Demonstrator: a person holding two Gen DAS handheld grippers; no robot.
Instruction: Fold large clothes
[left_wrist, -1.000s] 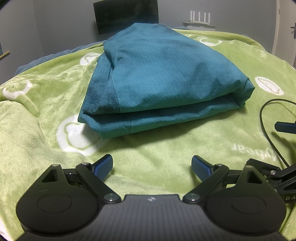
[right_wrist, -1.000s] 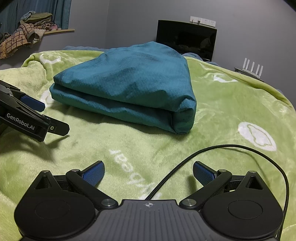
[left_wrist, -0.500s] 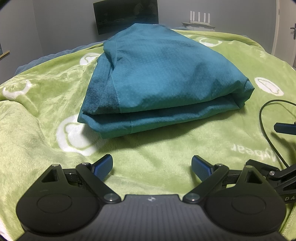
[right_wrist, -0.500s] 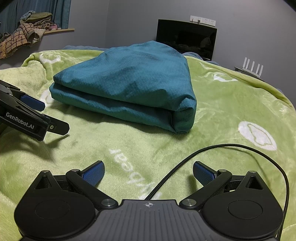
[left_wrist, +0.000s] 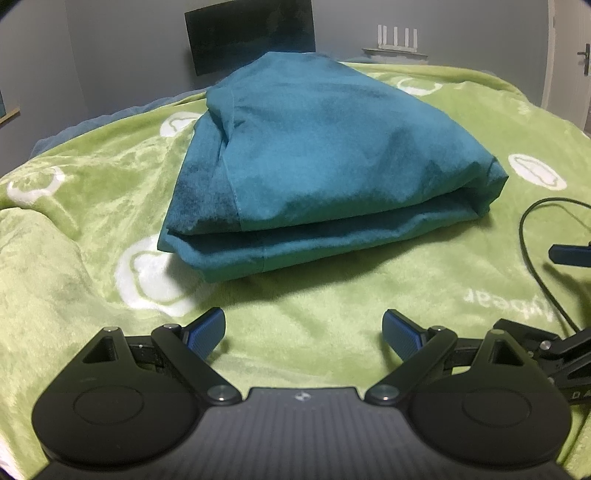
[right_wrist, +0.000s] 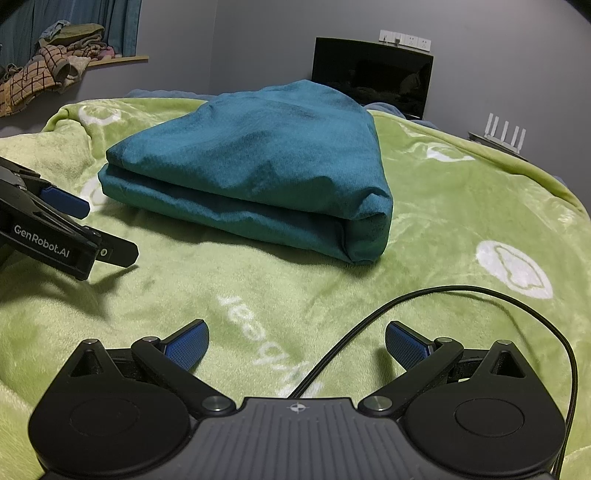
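A teal garment (left_wrist: 317, 162) lies folded into a thick stacked bundle on the green blanket (left_wrist: 92, 280); the right wrist view shows the same garment (right_wrist: 258, 173) with its folded corner nearest me. My left gripper (left_wrist: 303, 332) rests low on the blanket, a short way in front of the bundle, open and empty. My right gripper (right_wrist: 297, 343) sits likewise, open, holding nothing. Each gripper shows at the edge of the other's view: the left gripper (right_wrist: 70, 236) at the left, the right gripper's finger (left_wrist: 570, 254) at the right.
A black cable (right_wrist: 461, 299) loops over the blanket by my right gripper. A dark screen (right_wrist: 371, 74) and a white router (right_wrist: 504, 133) stand by the grey wall behind the bed. Clothes (right_wrist: 44, 74) are piled on a ledge at far left.
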